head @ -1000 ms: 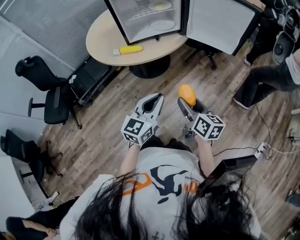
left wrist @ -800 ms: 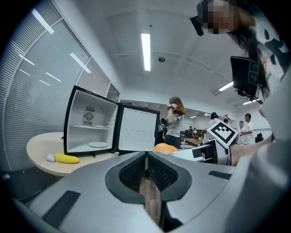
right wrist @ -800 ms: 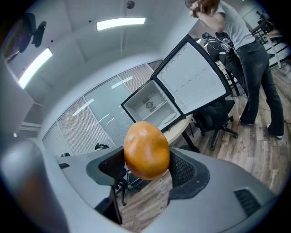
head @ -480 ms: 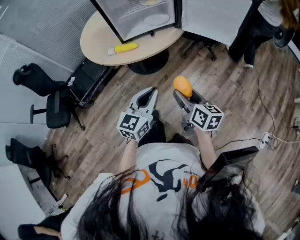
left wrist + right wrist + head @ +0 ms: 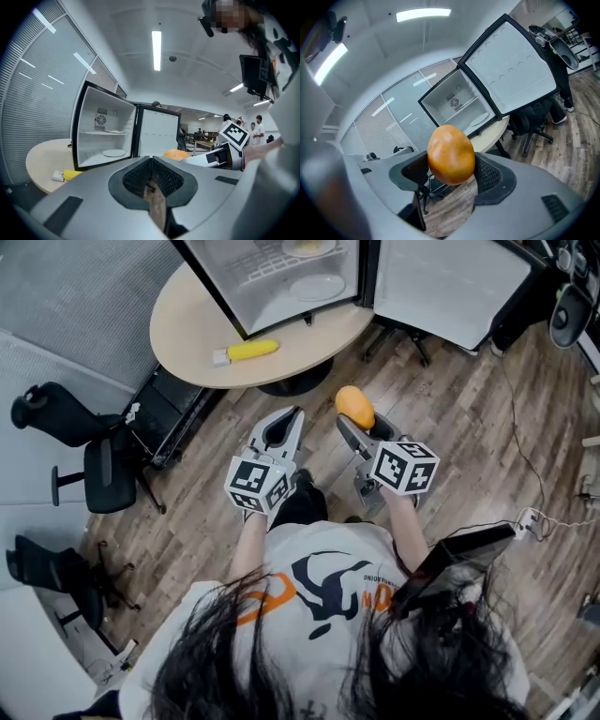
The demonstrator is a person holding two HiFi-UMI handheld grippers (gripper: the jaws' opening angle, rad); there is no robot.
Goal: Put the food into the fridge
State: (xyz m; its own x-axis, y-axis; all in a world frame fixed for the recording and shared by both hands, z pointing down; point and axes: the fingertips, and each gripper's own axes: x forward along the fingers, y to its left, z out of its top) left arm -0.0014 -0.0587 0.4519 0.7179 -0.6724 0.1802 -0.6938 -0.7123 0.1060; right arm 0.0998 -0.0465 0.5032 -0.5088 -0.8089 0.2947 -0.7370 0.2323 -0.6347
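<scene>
Item in hand: an orange, egg-shaped fruit [image 5: 354,405], off the counter and in the air over the wooden floor, short of the fridge.
Grip: the right gripper [image 5: 356,424] has its jaws spread wide and pinching the fruit at its sides; the long axis stands roughly upright between them, top clear of the tips.
Bearing to target: the open fridge [image 5: 251,289] lies ahead of the fruit and slightly to the left, across the near edge of the round counter [image 5: 192,329]; its cavity faces the person.
Door: swung open to the right [image 5: 450,282], clear of the line of approach.
Nearer hand: the right, judged the one to deliver.
Left gripper [image 5: 292,415]: jaws pressed together, nothing between them, just beside the right.
Other food: a yellow item [image 5: 249,351] on the counter, outside the fridge.
Shelf state: a white plate [image 5: 317,287] on the fridge floor.
</scene>
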